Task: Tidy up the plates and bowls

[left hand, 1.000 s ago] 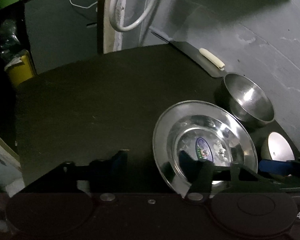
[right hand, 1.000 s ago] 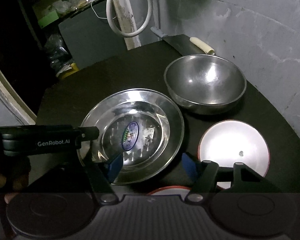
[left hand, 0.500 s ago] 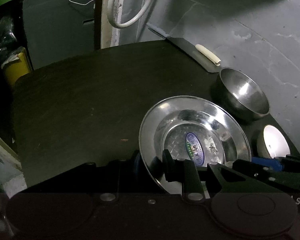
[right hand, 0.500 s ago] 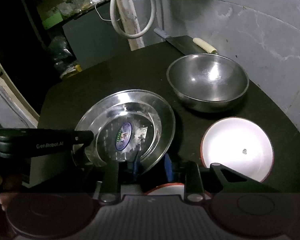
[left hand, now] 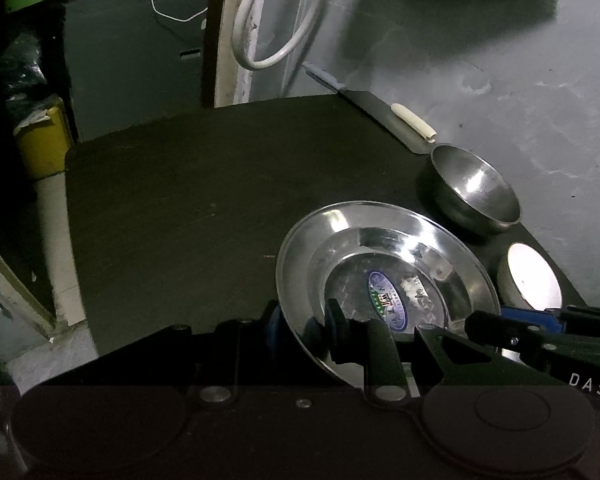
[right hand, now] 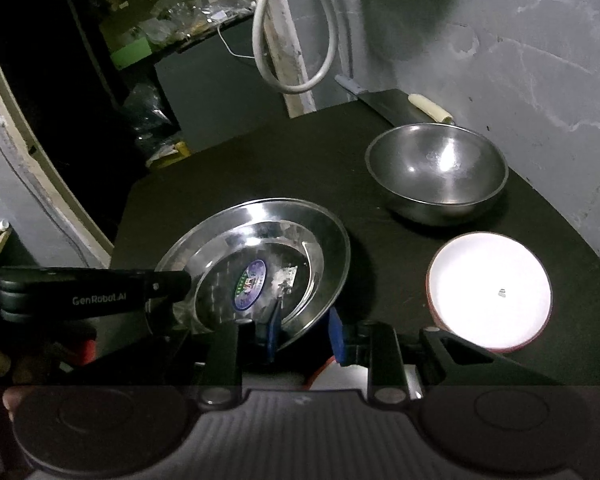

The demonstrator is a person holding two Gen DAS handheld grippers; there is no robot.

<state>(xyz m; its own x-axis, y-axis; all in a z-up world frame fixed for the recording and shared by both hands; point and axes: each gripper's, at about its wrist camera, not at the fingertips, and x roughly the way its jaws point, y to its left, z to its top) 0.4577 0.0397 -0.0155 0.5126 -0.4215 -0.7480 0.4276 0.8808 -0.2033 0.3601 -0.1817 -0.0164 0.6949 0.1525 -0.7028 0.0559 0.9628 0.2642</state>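
**Steel plate** (right hand: 260, 264): on the black table (left hand: 180, 200), in front of you; it looks tipped, near edge raised. A blue oval label sits in its well. You hold it from two sides at once.

**Left gripper** (left hand: 304, 324): your fingers are clamped on the plate's rim at about 7 o'clock of the plate as the left wrist view shows it, one pad beneath the rim, one on the inner face. The jaws have just been closing, with the rim between them.

**Right gripper** (right hand: 304, 336): your fingers are clamped on the rim at about 5 o'clock in the right wrist view, one blue pad inside the well and one outside. These jaws too have just been closing on the rim.

**Steel bowl** (right hand: 436, 172): at 1 o'clock from the plate, apart from it, upright and empty.

**White dish with red rim** (right hand: 488, 296): at 3 o'clock from the plate, just beside your right gripper. A second red-rimmed piece (right hand: 336, 376) shows under the right fingers; what it is I cannot tell.

**Governing relation:** the plate lies directly ahead of both sets of fingers, held at two near-rim points close together; its far edge is unsupported. Neither hand is nearer. Any lift probably needs both hands rising evenly, or the plate tips further.
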